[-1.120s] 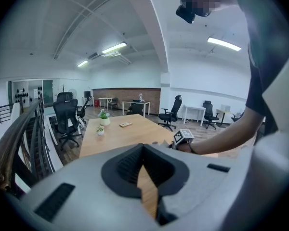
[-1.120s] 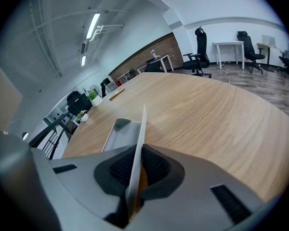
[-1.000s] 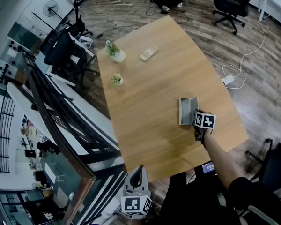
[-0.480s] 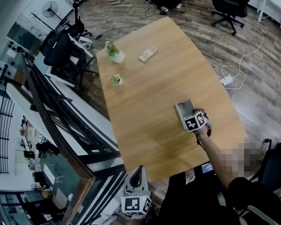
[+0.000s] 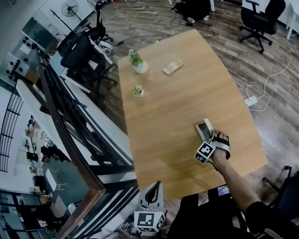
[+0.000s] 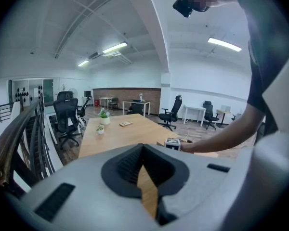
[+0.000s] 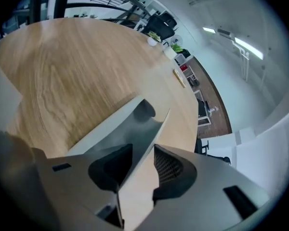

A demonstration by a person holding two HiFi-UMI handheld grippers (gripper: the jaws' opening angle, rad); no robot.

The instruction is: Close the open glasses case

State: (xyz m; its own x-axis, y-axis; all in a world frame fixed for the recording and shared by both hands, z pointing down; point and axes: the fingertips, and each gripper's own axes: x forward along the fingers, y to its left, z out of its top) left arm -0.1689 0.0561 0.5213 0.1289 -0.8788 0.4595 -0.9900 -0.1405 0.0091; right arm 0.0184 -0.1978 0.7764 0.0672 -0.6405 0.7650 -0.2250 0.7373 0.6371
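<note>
The table (image 5: 179,93) fills mid-frame. The glasses case (image 5: 204,130) sits lower right in the head view, seemingly not yet closed. The right gripper (image 5: 212,138) is opening its jaws around the lid edge, so the lid may spring back. The left gripper (image 5: 152,186) is closed and empty.

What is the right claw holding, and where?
Nothing: the right claw is opening, its jaws either side of the glasses case's raised edge, not pressing it.
</note>
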